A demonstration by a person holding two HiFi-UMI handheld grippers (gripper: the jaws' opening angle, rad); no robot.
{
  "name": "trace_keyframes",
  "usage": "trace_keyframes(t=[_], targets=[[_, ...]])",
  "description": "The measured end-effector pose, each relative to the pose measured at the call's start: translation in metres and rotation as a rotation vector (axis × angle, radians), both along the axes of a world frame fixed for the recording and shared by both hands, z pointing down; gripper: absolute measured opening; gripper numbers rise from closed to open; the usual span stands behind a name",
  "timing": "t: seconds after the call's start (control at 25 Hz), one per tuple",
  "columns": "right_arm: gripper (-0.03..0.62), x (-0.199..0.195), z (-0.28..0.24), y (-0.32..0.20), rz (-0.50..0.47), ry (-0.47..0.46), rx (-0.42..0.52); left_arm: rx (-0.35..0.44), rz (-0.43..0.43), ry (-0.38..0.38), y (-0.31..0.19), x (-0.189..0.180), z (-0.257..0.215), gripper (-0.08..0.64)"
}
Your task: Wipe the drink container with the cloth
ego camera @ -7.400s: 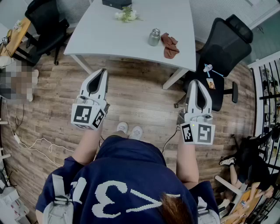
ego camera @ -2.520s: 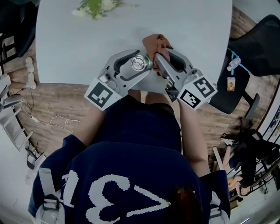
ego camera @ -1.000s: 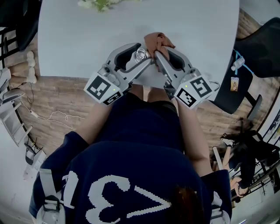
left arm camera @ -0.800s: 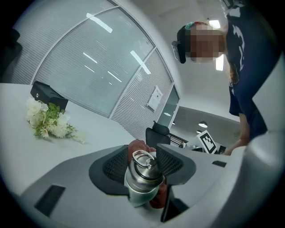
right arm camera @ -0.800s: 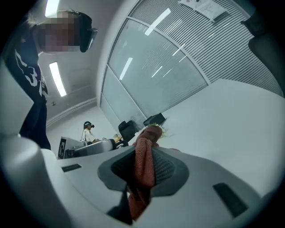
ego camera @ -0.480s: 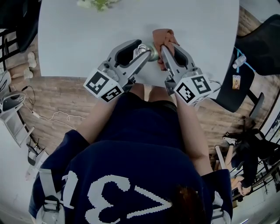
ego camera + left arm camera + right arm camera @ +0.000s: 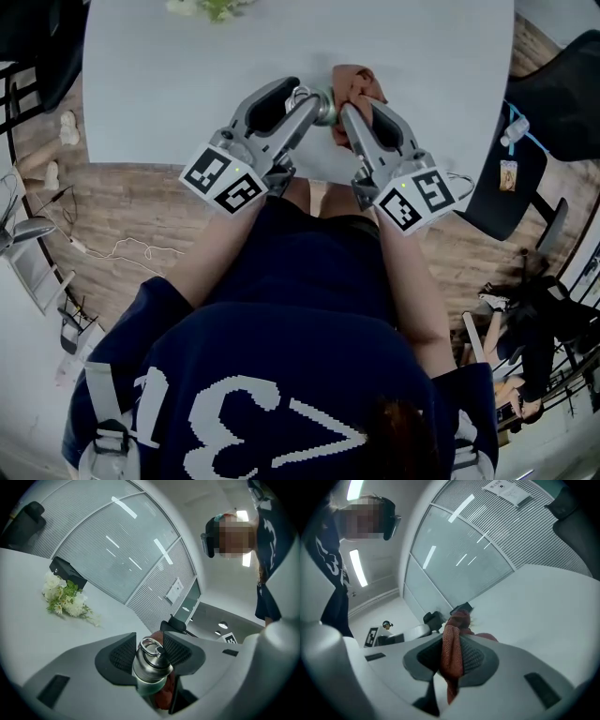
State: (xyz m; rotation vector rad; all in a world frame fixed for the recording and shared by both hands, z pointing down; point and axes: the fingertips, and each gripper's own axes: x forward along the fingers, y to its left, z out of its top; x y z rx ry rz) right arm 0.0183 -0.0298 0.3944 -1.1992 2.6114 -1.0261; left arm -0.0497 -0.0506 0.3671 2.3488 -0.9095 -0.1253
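Note:
A small steel drink bottle [image 7: 326,107] with a ring lid is held over the white table [image 7: 169,84]. My left gripper [image 7: 309,101] is shut on it; its jaws have just been closing with the bottle between them. In the left gripper view the bottle [image 7: 150,667] fills the gap between the pads of my left gripper [image 7: 150,649]. My right gripper [image 7: 348,112] is shut on a red-brown cloth [image 7: 357,82], which lies against the bottle's right side. The right gripper view shows the cloth [image 7: 452,644] pinched and hanging between the jaws of my right gripper [image 7: 450,660].
A bunch of white flowers [image 7: 212,7] lies at the table's far edge, also seen in the left gripper view as flowers [image 7: 65,600] beside a black box [image 7: 66,571]. A black office chair [image 7: 562,94] stands to the right. The person stands at the table's near edge.
Both grippers have shifted a little right and away along the table. The left gripper has rolled with the bottle in it. The cloth now sits at the bottle's right side.

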Motion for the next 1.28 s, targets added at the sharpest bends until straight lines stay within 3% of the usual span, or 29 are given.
trace_keyframes(t=[0.2, 0.44, 0.6, 0.88, 1.08, 1.28], targets=[[0.081, -0.021, -0.025, 0.006, -0.015, -0.054, 0.03, -0.006, -0.019, -0.004, -0.002, -0.002, -0.001, 0.187], [0.081, -0.003, 0.0, 0.007, 0.034, 0.082, 0.03, -0.005, -0.018, -0.005, -0.003, -0.002, -0.001, 0.186], [0.08, 0.011, 0.022, 0.005, 0.062, 0.187, -0.028, -0.008, -0.025, -0.004, -0.004, -0.003, -0.001, 0.186], [0.081, 0.031, 0.075, 0.008, 0.01, 0.489, -0.17, -0.005, -0.023, -0.008, -0.004, -0.003, -0.002, 0.186], [0.081, 0.019, 0.054, 0.013, -0.019, 0.424, -0.094, -0.021, -0.037, -0.006, -0.007, -0.005, 0.0, 0.186], [0.081, -0.006, 0.001, 0.021, -0.099, 0.274, 0.075, -0.032, -0.04, -0.003, -0.009, -0.004, 0.0, 0.186]])
